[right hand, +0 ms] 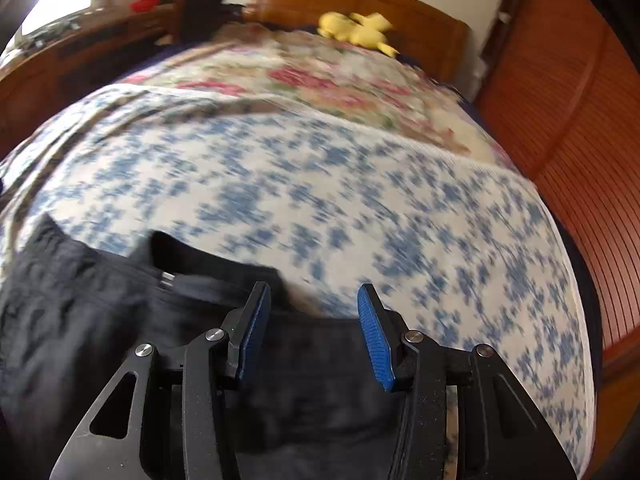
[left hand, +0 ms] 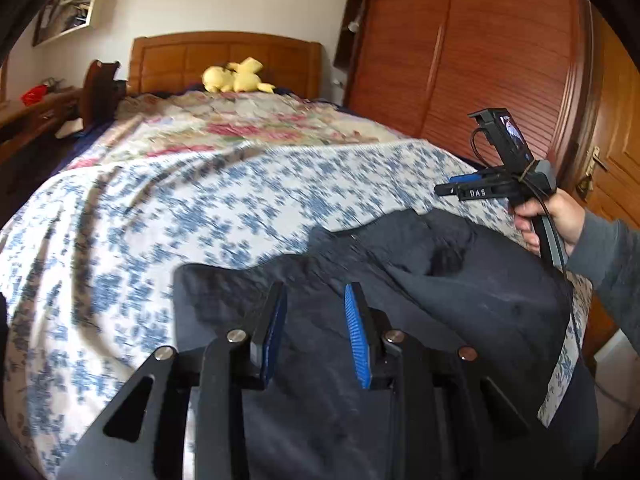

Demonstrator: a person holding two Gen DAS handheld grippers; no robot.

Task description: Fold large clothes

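Note:
A large dark navy garment (left hand: 460, 292) lies crumpled on the near end of the bed, over a white sheet with blue flowers (left hand: 180, 200). My left gripper (left hand: 316, 292) is open just above the garment's near part, holding nothing. The right gripper (left hand: 460, 186) shows in the left wrist view, held in a hand above the garment's far right edge. In the right wrist view the right gripper (right hand: 314, 294) is open over the garment's edge (right hand: 80, 300), with a zipper pull (right hand: 168, 280) showing. The blue-flowered sheet (right hand: 320, 184) fills the middle.
A pink floral quilt (left hand: 240, 120) covers the far half of the bed. A yellow plush toy (left hand: 236, 76) lies by the wooden headboard (left hand: 224, 56). A brown wardrobe (left hand: 480, 60) stands close on the right. A desk (right hand: 80, 48) runs along the left.

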